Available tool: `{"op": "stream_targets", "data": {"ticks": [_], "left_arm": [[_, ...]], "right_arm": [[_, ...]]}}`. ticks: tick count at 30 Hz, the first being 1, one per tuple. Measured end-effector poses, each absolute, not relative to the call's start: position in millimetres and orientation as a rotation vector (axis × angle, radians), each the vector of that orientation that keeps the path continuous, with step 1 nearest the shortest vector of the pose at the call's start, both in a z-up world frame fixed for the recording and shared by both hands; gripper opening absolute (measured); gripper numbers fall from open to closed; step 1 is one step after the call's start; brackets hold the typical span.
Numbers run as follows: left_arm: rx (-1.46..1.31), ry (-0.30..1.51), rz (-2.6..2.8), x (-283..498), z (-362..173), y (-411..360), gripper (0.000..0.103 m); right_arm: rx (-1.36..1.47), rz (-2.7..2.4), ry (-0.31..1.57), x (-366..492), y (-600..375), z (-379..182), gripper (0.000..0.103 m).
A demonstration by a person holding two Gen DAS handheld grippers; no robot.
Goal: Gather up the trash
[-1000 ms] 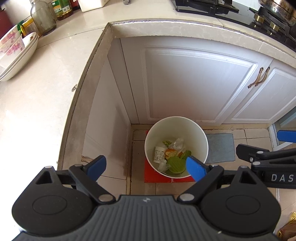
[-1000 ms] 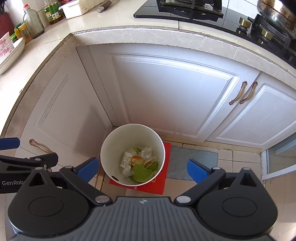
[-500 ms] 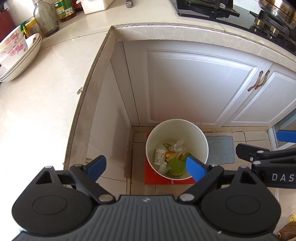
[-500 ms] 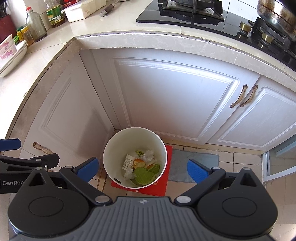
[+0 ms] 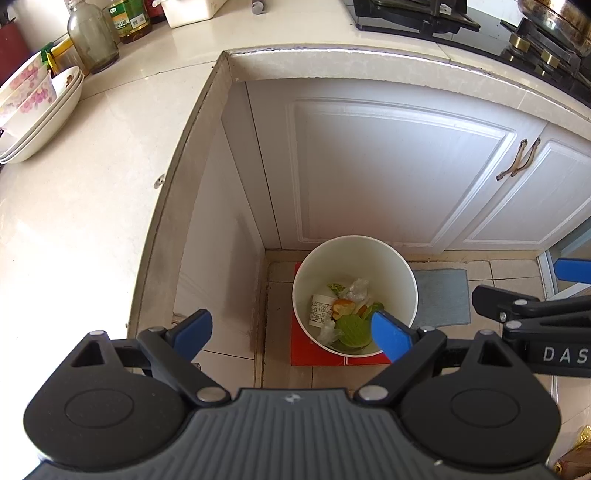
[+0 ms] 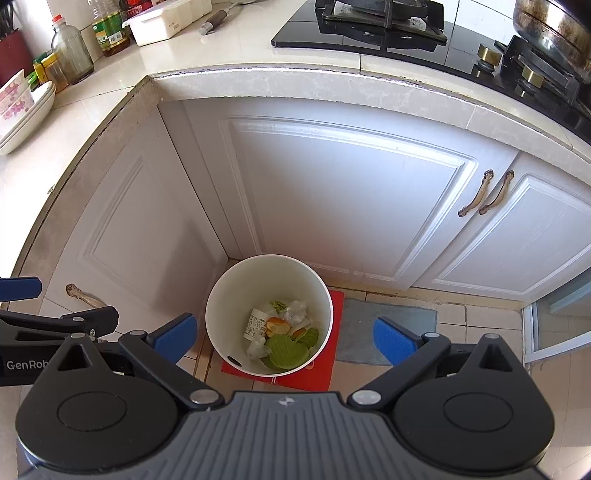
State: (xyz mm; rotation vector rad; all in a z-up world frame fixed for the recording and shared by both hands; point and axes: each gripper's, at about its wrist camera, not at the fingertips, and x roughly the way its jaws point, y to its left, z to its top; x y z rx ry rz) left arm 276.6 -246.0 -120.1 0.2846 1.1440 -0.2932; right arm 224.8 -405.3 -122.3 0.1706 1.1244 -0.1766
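Note:
A white round trash bin (image 5: pixel 400 269) stands on the floor in the cabinet corner, on a red mat (image 5: pixel 301 350). It also shows in the right wrist view (image 6: pixel 229 288). Inside lie green leaves (image 6: pixel 286 350), orange peel (image 6: pixel 277 325), crumpled plastic (image 6: pixel 297 310) and a small labelled container (image 6: pixel 254 324). My left gripper (image 5: pixel 293 332) is open and empty, high above the bin. My right gripper (image 6: pixel 286 338) is open and empty, also high above the bin. Each gripper shows at the edge of the other's view.
A white counter (image 5: pixel 74 192) wraps the corner on the left, with stacked flowered bowls (image 5: pixel 33 110), bottles (image 5: pixel 92 37) and a white box. A black gas hob (image 6: pixel 369 26) with a pan is on the far right. White cabinet doors (image 6: pixel 347 199) stand behind the bin. A grey floor mat (image 6: pixel 388 325) lies right of the bin.
Both grippers have risen and drawn back a little; the bin looks smaller and more of the counter and hob shows. Both stay open and empty.

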Motion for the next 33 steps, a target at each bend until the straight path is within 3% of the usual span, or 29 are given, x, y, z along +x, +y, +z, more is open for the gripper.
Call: {"op": "stream_targets", "data": {"ticks": [33], "left_arm": [[0.289,1.153,-0.294,276.6,-121.5,-248.6,0.093]], "right_arm": [[0.186,-0.190,1.126,221.5,-405.8,-121.9,0.103]]}}
